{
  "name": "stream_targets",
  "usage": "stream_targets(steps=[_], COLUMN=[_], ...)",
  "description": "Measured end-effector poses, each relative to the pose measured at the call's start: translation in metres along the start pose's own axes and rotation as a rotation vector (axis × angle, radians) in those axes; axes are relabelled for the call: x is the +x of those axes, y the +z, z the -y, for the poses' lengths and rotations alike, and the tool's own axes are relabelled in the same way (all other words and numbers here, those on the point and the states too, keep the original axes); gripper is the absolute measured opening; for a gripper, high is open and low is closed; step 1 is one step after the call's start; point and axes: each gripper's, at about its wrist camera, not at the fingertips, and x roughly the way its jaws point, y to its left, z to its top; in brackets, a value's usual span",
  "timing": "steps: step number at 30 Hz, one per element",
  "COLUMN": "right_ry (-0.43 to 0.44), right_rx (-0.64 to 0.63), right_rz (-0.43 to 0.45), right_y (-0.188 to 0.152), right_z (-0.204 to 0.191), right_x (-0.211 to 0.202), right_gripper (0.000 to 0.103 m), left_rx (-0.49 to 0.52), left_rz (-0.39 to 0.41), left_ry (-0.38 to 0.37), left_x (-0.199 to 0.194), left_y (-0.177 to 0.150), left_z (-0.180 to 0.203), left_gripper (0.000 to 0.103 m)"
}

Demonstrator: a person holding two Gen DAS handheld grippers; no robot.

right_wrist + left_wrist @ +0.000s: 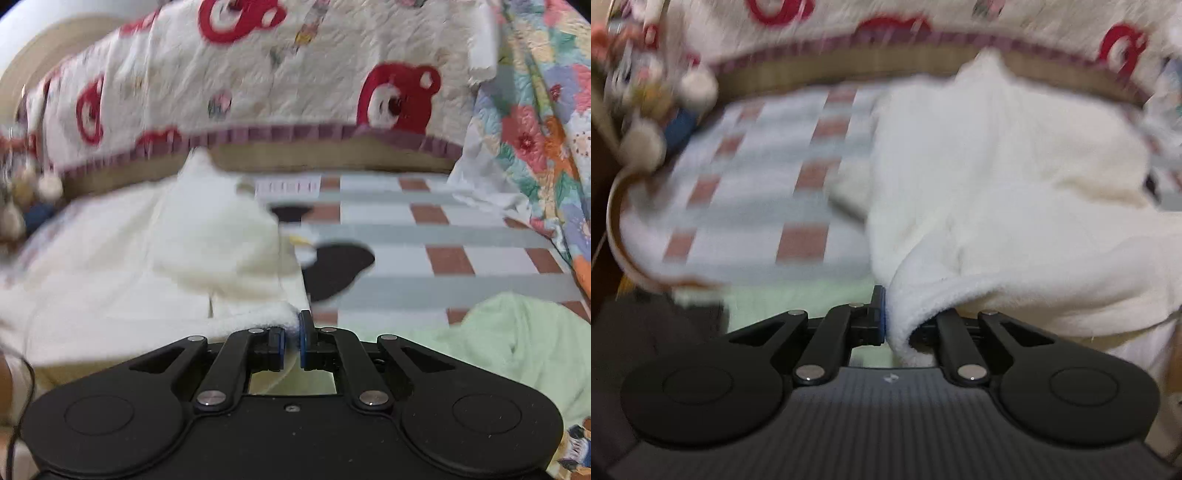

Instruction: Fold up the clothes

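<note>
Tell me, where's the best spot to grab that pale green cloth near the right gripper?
Probably the raised fold of the pale green cloth, approached from above. It lies crumpled on the checked cover, so a ridge gives the fingers something to pinch. The right gripper is busy, though, shut on the white fleece garment.

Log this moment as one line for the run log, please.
stage: mid-fold | left gripper: shut on white fleece garment edge | right gripper: shut on same garment's edge | surface: checked sheet | nearby: green cloth
</note>
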Motion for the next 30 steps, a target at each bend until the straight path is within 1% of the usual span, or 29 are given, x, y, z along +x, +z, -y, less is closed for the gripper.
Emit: stream_targets(steps=[2, 4, 5, 6, 7, 8, 9, 10, 11, 13, 14, 15, 17, 19, 20, 21, 23, 24, 25, 26, 28, 29, 30], right_ry=[-0.003, -0.002, -0.002, -0.002, -0.002, -0.002, -0.001, -0.001, -0.001, 0.0, 0.0, 0.0, 0.001, 0.001, 0.001, 0.012, 0.005, 0.003, 0.006, 0.024, 0.085, 0.129, 0.195], right_rx=[0.004, 0.017, 0.023, 0.03, 0.037, 0.043, 0.05, 0.057, 0.063, 0.077, 0.083, 0.09, 0.103, 0.117, 0.123, 0.154, 0.233, 0.267, 0.274, 0.256, 0.177, 0.143, 0.111], right_rz=[-0.064, -0.09, -0.101, -0.112, -0.124, -0.135, -0.146, -0.157, -0.169, -0.191, -0.203, -0.214, -0.236, -0.259, -0.27, -0.251, -0.238, -0.222, -0.211, -0.211, -0.218, -0.229, -0.247], right_y=[-0.021, -0.026, -0.029, -0.031, -0.033, -0.035, -0.037, -0.039, -0.041, -0.045, -0.047, -0.049, -0.054, -0.058, -0.06, -0.051, -0.033, -0.02, -0.01, 0.0, 0.021, 0.031, 0.044], right_z=[0.001, 0.002, 0.003, 0.003, 0.004, 0.004, 0.005, 0.005, 0.005, 0.006, 0.007, 0.007, 0.008, 0.009, 0.009, 0.011, 0.015, 0.015, 0.011, 0.007, -0.013, -0.025, -0.04], right_x=[0.008, 0.003, 0.0, -0.003, -0.006, -0.008, -0.011, -0.014, -0.017, -0.023, -0.026, -0.028, -0.034, -0.04, -0.043, -0.047, -0.048, -0.045, -0.04, -0.028, 0.007, 0.024, 0.047], right_gripper=[0.007, 0.007, 0.007, 0.007, 0.007, 0.007, 0.007, 0.007, 0.008, 0.009, 0.015, 0.017, 0.036, 0.043, 0.043, 0.043, 0.044, 0.044, 0.044, 0.046, 0.046, 0.046, 0.046], left_rx=[-0.002, -0.012, -0.019, -0.033, -0.043, -0.035, -0.021, -0.02, -0.018, -0.022, -0.028, -0.022, -0.002, -0.02, -0.045, -0.07, -0.109, -0.114, -0.121, -0.139, -0.19, -0.229, -0.267], left_rz=[0.034, 0.058, 0.049, 0.02, -0.013, -0.072, -0.131, -0.172, -0.212, -0.26, -0.264, -0.254, -0.218, -0.19, -0.178, -0.167, -0.139, -0.113, -0.087, -0.058, 0.006, 0.03, 0.051], left_ry=[-0.023, -0.045, -0.063, -0.081, -0.1, -0.113, -0.105, -0.075, -0.052, -0.09, -0.1, -0.101, -0.088, -0.086, -0.093, -0.1, -0.122, -0.118, -0.113, -0.092, -0.078, -0.093, -0.108], left_x=[-0.021, -0.04, -0.045, -0.044, -0.042, -0.032, -0.023, -0.013, -0.004, 0.002, 0.001, -0.004, -0.018, -0.03, -0.035, -0.039, -0.044, -0.046, -0.048, -0.046, -0.04, -0.034, -0.027], left_y=[0.011, 0.017, 0.016, 0.011, 0.005, -0.002, -0.01, -0.018, -0.027, -0.037, -0.039, -0.039, -0.037, -0.034, -0.032, -0.031, -0.025, -0.02, -0.013, -0.005, 0.015, 0.024, 0.034], left_z=[0.0, -0.001, -0.002, 0.0, 0.003, 0.004, 0.008, 0.011, 0.013, 0.019, 0.02, 0.022, 0.022, 0.015, 0.01, 0.005, -0.004, -0.008, -0.012, -0.018, -0.031, -0.038, -0.044], left_gripper=[0.008, 0.008, 0.009, 0.01, 0.015, 0.027, 0.036, 0.048, 0.048, 0.048, 0.048, 0.048, 0.051, 0.054, 0.054, 0.054, 0.054, 0.054, 0.054, 0.054, 0.054, 0.054, 0.054])
